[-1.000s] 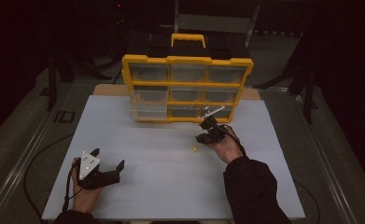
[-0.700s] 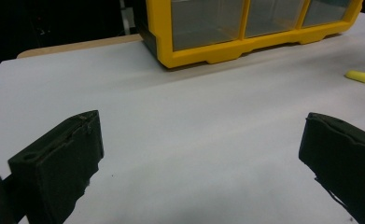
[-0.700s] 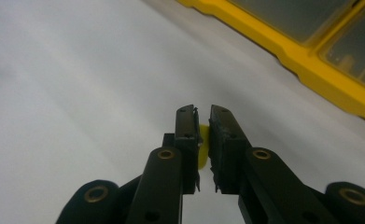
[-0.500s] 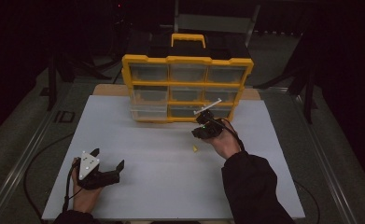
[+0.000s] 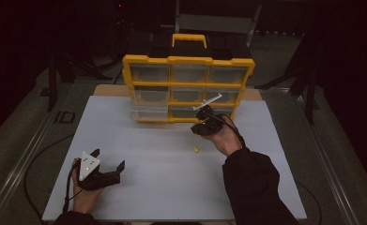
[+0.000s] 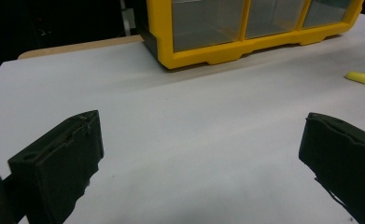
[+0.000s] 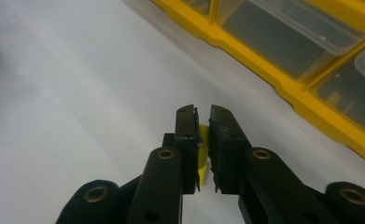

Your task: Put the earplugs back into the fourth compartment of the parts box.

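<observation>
Your white table [image 5: 172, 187] carries the yellow drawer cabinet [image 5: 188, 89] at twelve o'clock. Your left gripper [image 5: 107, 169] rests at seven o'clock, jaws spread wide. Your right gripper [image 7: 204, 122], at one o'clock by the cabinet's bottom drawers, pinches a small yellow piece [image 7: 202, 156]. A second yellow piece [image 5: 196, 149] lies loose at its six o'clock.

High view looks down; both gripper views skim low, sharing the yellow organizer [image 5: 188, 89]
</observation>
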`<act>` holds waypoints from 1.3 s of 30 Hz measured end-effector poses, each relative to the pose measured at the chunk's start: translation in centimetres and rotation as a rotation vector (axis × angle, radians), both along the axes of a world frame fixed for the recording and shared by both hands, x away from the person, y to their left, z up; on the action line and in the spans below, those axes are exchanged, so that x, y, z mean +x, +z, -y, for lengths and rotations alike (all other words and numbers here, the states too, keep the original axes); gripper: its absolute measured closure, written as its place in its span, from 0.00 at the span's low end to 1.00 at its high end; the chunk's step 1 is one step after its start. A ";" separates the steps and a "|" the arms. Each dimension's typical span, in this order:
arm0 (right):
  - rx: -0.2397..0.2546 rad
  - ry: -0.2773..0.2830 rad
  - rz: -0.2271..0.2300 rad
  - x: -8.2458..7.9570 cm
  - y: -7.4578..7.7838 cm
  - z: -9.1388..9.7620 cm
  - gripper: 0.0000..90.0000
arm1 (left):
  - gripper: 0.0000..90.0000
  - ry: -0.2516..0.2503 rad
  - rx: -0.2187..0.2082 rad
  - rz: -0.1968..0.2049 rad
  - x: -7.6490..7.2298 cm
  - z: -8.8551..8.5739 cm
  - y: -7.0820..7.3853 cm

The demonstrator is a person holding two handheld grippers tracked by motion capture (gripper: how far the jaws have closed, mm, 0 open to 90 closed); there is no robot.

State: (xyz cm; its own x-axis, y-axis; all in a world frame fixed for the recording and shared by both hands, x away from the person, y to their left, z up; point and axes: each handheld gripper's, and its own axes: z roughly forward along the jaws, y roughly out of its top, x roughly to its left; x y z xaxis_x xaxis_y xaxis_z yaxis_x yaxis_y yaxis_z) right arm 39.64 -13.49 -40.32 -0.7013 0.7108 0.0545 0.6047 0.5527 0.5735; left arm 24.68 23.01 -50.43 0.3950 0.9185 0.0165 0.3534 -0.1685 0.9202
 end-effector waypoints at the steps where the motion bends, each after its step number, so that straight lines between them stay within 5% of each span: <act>1: 0.002 -0.002 -0.002 0.0 0.2 -0.1 0.91 | 0.01 0.000 0.000 0.000 0.0 0.0 0.0; 39: 0.072 0.032 0.049 1.6 5.7 -1.6 0.91 | 0.01 0.002 0.000 0.001 0.0 0.0 0.0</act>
